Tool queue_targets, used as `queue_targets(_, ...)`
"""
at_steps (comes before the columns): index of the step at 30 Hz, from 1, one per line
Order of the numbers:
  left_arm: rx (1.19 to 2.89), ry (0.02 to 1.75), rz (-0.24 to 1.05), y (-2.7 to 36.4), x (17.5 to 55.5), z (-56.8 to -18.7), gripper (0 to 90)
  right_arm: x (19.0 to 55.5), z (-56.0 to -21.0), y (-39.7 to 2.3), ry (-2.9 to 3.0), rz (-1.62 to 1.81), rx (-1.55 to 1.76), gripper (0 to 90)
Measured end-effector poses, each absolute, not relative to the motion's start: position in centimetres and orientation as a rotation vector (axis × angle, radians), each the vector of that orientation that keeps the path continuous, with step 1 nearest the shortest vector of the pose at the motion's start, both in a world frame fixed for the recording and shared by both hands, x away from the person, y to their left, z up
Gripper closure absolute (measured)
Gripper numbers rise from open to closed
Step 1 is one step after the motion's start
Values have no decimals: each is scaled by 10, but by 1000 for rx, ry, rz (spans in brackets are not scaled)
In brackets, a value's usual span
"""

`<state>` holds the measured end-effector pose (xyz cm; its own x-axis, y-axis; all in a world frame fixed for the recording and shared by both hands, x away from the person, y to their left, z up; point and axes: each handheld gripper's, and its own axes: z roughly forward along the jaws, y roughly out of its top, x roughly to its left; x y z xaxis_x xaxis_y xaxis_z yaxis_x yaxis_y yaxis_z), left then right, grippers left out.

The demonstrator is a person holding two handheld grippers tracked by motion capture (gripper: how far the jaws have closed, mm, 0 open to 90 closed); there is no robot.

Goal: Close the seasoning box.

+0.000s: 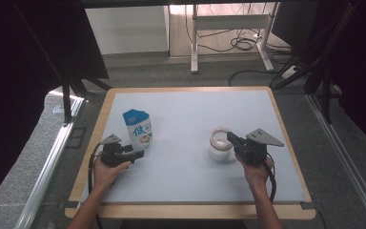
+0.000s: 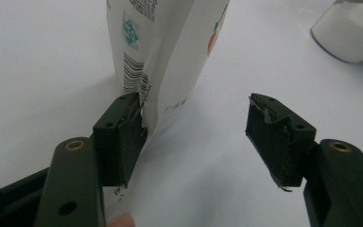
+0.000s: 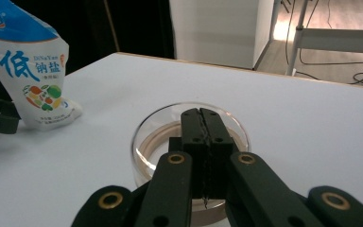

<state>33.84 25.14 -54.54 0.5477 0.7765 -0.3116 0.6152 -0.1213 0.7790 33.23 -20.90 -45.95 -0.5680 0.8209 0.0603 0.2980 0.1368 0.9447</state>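
The left claw [image 2: 196, 137] is standing released, one pad touching the upright salt pouch [image 1: 138, 128] just ahead — not yet grasped. The right claw [image 3: 202, 124] is hovering clenched and empty over the glass jar [image 1: 220, 144] on the bench [image 1: 186, 183]. Likely next: clamp the pouch — then lift it jarward.
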Motion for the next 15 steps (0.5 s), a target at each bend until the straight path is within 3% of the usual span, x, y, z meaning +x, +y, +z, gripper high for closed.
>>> queue_targets(7, 1823, 1148, 206, 250, 338, -546, 366, 329, -461, -220, 1946, 1446, 1060, 894)
queue_targets(15, 1834, 1143, 206, 249, 338, -547, 360, 320, -466, -248, 1968, 1453, 1051, 751)
